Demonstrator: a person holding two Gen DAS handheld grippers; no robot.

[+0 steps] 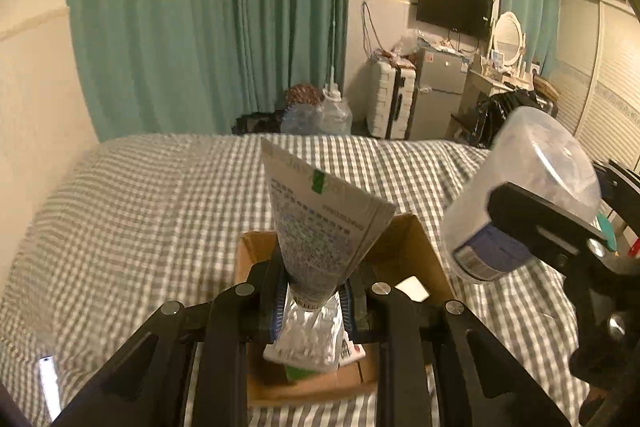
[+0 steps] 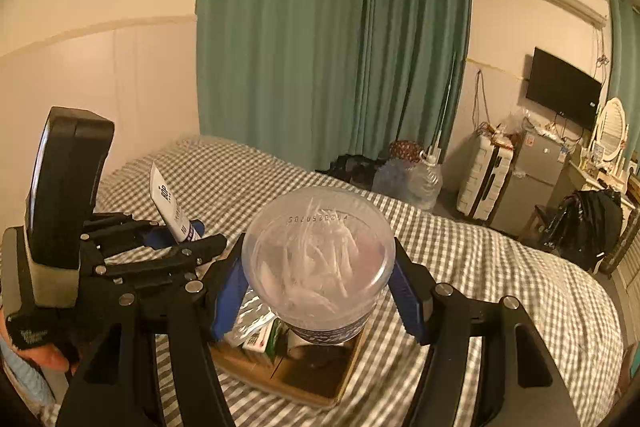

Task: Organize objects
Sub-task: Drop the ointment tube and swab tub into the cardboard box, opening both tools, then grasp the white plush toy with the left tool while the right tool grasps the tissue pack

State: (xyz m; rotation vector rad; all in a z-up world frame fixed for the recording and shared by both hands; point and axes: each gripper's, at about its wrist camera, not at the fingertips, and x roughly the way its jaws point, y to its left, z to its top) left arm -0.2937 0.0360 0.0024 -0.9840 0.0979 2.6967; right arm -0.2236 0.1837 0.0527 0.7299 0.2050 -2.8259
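Both pairs of jaws are found closed on cargo: the left gripper (image 1: 314,301) is clamped across the lower, cap end of a tube (image 1: 320,223), and the right gripper (image 2: 318,291) is clamped on the sides of a clear round jar (image 2: 318,259). Neither is seen open or empty. The relation on which the coming move is judged to turn is vertical: the cardboard box (image 1: 416,247) lies directly below and slightly forward of both pairs of jaws, on the checked bedcover (image 1: 132,211), so each item would have to go downward into it. The tube's long axis is held roughly upright, its flat crimped end uppermost and leaning a little away from the camera, its cap end pointed toward the box opening. The jar is held with its flat, date-stamped end facing the right wrist camera, its dark-labelled band toward the box. From the left wrist view the tube appears centred over the box, while the jar is seen off to the right of it; the left hand is therefore judged the nearer. The tube is pale grey with dense small print and a green mark. The jar is translucent, with thin white sticks visible inside. A silver foil pack (image 1: 310,331) and small cartons are noted already in the box.
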